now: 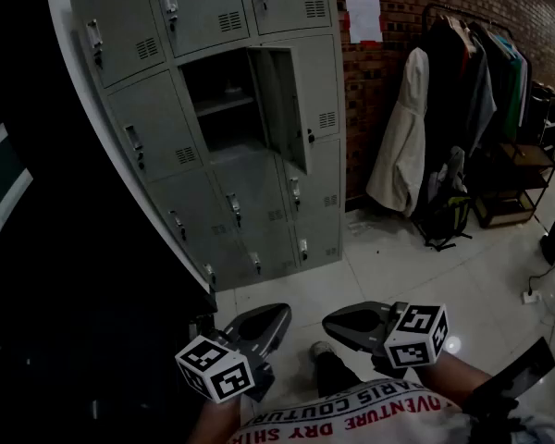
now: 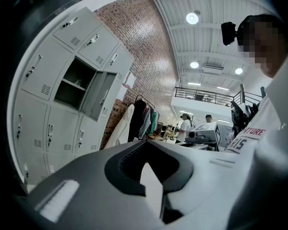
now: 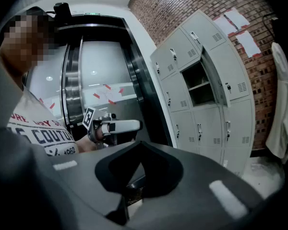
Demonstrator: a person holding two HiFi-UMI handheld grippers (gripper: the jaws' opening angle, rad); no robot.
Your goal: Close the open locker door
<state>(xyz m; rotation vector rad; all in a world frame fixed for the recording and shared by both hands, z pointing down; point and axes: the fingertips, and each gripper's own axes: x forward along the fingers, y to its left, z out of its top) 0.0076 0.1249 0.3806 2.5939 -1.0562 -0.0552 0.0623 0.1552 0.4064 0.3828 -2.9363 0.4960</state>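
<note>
A person stands on a pale tiled floor [image 1: 416, 276] facing a bank of grey metal lockers [image 1: 157, 128] set against a brick wall [image 1: 388, 72]. One compartment [image 1: 217, 95] in the middle column gapes open, showing a dark interior with a single shelf. Its open locker door [image 1: 279, 104] is hinged on the right and stands swung out toward the room, roughly square to the locker front. To the right of the lockers, a clothes rack [image 1: 472, 63] holds dark garments and a white coat [image 1: 400, 141]. Both tools are held low, close to the person's body and well apart from the lockers. The left gripper [image 1: 270, 320] and the right gripper [image 1: 344, 324] point forward side by side. Each gripper's own view shows its two jaws pressed together at the tips with nothing between them. The left gripper view has the door [image 2: 101, 96] high and to the left, and the right gripper view has it [image 3: 220, 75] high and to the right. The task looks barely begun: this is the approach, with no contact made. The next move probably calls for stepping closer, raising one gripper to the door's free edge, and pushing it leftward across the opening until it sits flush with its neighbours.
</note>
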